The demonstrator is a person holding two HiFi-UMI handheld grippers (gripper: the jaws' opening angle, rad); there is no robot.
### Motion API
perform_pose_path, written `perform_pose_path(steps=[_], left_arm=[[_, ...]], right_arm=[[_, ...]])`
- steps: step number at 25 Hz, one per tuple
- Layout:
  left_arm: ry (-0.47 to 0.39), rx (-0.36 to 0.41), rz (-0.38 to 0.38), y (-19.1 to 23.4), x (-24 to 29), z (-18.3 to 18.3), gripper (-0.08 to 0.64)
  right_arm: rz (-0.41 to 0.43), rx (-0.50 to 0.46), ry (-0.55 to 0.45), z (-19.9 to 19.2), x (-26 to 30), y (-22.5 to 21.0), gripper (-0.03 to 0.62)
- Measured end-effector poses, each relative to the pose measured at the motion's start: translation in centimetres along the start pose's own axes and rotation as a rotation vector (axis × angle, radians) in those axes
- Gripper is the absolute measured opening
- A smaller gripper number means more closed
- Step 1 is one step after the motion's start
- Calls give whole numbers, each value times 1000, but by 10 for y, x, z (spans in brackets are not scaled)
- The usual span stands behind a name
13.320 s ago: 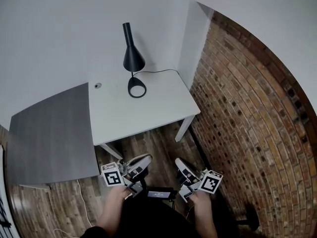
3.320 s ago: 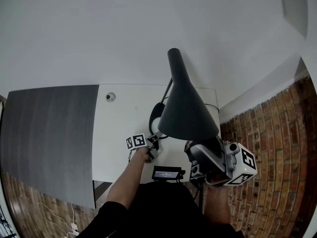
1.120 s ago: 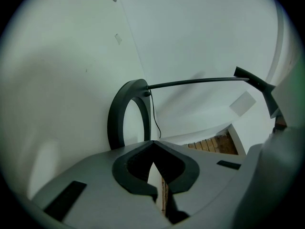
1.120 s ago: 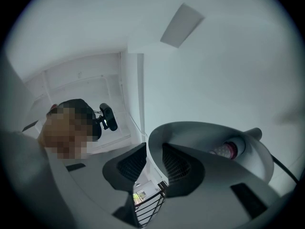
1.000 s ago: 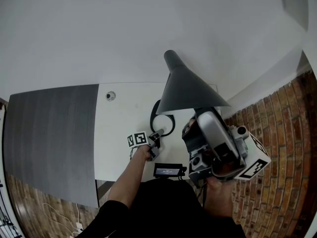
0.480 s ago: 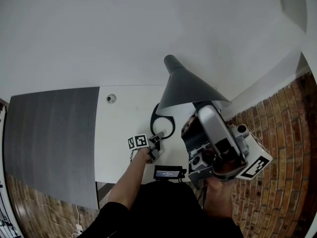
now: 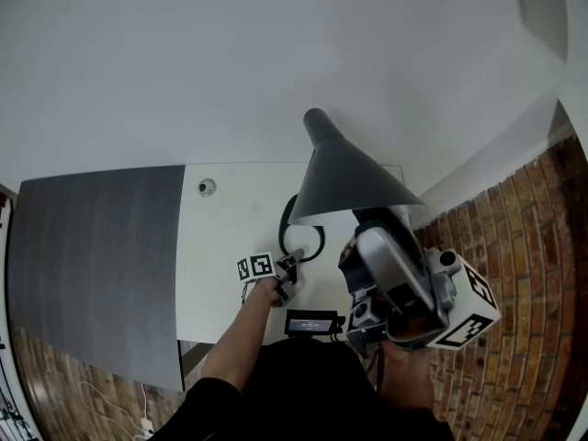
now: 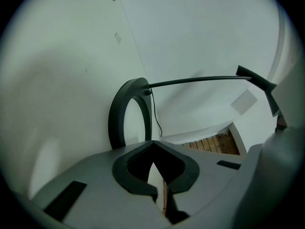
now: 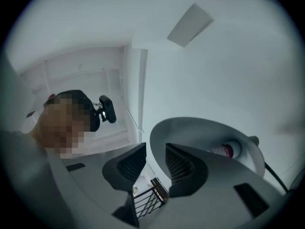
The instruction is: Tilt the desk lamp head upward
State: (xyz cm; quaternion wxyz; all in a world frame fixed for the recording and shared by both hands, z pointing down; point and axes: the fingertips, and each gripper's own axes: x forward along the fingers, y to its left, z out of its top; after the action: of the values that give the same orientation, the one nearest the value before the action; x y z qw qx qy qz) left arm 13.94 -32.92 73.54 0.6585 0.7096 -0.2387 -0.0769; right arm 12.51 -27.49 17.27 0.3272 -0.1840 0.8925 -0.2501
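The black desk lamp stands on the white desk (image 7: 230,246). Its cone shade (image 7: 344,177) is tilted, with the mouth facing me and to the right. In the right gripper view I look into the shade (image 9: 200,132) and see the bulb (image 9: 224,150). My right gripper (image 7: 367,223) is under the shade's mouth. Its jaws (image 9: 152,151) stand apart, one finger inside the shade and one outside, with the rim in the gap and daylight beside it. My left gripper (image 7: 294,257) is shut at the near edge of the ring base (image 7: 285,223), with nothing between its jaws (image 8: 152,144).
The thin stem (image 8: 195,80) rises from the ring base (image 8: 125,113), and a cord (image 8: 155,118) runs off behind it. A dark grey panel (image 7: 92,255) adjoins the desk on the left. A brick wall (image 7: 514,246) stands on the right. A cable grommet (image 7: 207,187) sits at the back.
Since about three seconds ago the shade has swung upward, with my right gripper at its rim. Over the last second hardly anything has moved. The left gripper has stayed at the base.
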Motion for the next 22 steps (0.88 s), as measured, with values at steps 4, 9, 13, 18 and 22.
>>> perform_pose_path(steps=[4, 9, 13, 18, 22], left_arm=[[1, 2, 1, 1, -1, 1, 11], [-2, 0, 1, 0, -2, 1, 11], [0, 2, 6, 1, -1, 0, 11], [13, 10, 18, 1, 0, 0, 11], [16, 12, 17, 1, -1, 0, 11]], right_arm=[[-42, 5, 25, -12, -1, -13, 114], [1, -15, 10, 0, 13, -1, 114], [-12, 21, -12, 5, 15, -5, 114], [-18, 50, -25, 8, 18, -8, 114], [-20, 78, -38, 9, 19, -7, 114]])
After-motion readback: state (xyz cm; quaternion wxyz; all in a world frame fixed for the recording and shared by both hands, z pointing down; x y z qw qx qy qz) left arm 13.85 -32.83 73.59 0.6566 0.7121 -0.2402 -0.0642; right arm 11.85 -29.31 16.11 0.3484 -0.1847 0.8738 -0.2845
